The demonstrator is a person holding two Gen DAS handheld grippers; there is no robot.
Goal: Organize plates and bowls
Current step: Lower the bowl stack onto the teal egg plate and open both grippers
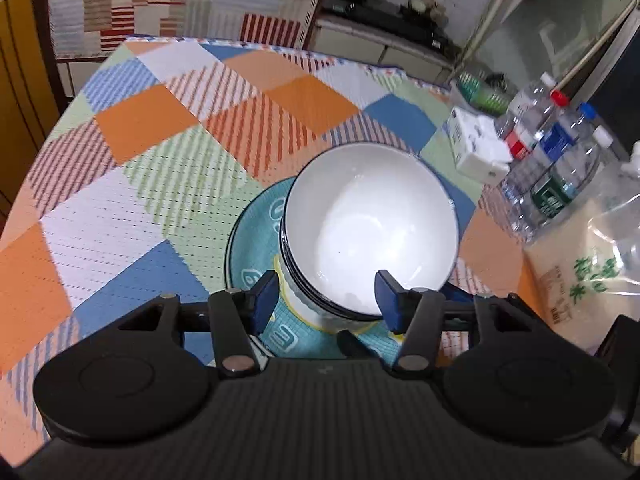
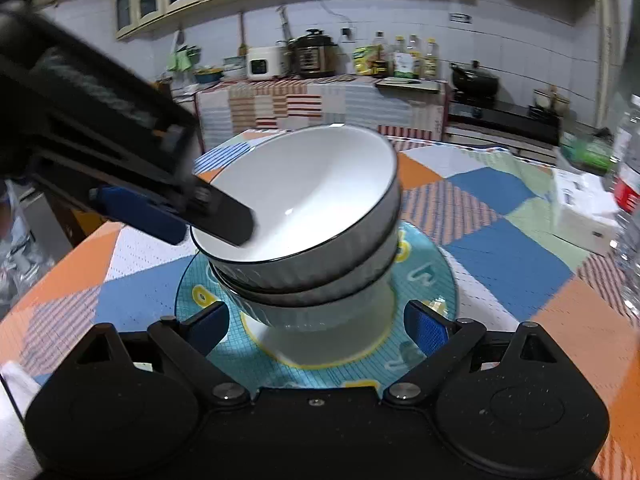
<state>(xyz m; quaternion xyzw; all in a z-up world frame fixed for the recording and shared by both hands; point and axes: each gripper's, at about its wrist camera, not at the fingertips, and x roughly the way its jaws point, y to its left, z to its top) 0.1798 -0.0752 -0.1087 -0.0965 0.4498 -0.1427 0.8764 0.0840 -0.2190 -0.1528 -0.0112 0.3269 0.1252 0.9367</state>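
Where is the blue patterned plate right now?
The blue patterned plate lies on the checked tablecloth, under the stacked white bowls, centred in both wrist views, left of the water bottles.

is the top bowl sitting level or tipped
Tipped: the top bowl leans in the bowl below, its rim between the left tongs.

2 white ribbed bowls are seen stacked on a teal plate (image 2: 432, 280), which lies on a checked tablecloth (image 2: 500, 240). The upper bowl (image 2: 304, 200) is tilted inside the lower bowl (image 2: 320, 304). Its near left rim is straddled by the left gripper (image 2: 218, 226), 1 black finger inside and 1 blue pad outside. The right gripper (image 2: 316, 326) is held low before the plate, its fingers spread wide on both sides of the lower bowl, apart from it.
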